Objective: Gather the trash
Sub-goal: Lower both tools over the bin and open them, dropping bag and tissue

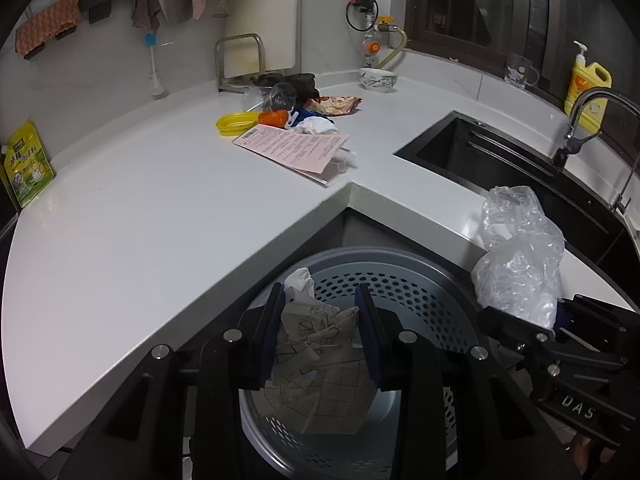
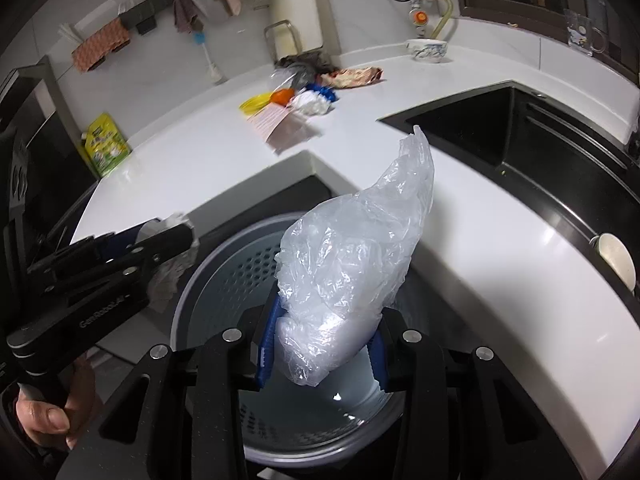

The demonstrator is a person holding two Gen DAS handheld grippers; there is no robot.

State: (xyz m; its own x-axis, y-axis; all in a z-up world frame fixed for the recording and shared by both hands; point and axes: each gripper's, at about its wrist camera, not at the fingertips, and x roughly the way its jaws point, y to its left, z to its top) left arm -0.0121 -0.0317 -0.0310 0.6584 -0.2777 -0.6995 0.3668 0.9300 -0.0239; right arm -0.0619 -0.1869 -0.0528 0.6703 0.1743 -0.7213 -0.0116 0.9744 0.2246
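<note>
My left gripper (image 1: 320,336) is clamped partway closed on a crumpled sheet of grid-patterned paper (image 1: 316,356), and my right gripper (image 2: 322,344) is pinched on a bunched clear plastic bag (image 2: 352,256); both hang over the mouth of the perforated grey bin (image 1: 404,280) tucked under the inner corner of the white countertop (image 1: 140,216). The bag is my main worry: most of it stands above and ahead of the pads, leaning toward the counter edge, so on release it could drift, catch on the rim or settle on the counter instead of dropping in. The paper is wide and springy, and a corner could hook on a pad. My two grippers are near each other, so they may knock together. More trash stays well apart on the counter: a pink printed sheet (image 1: 296,148), yellow lid (image 1: 235,123), clear cups (image 1: 276,98), crumpled wrappers (image 1: 340,105).
</note>
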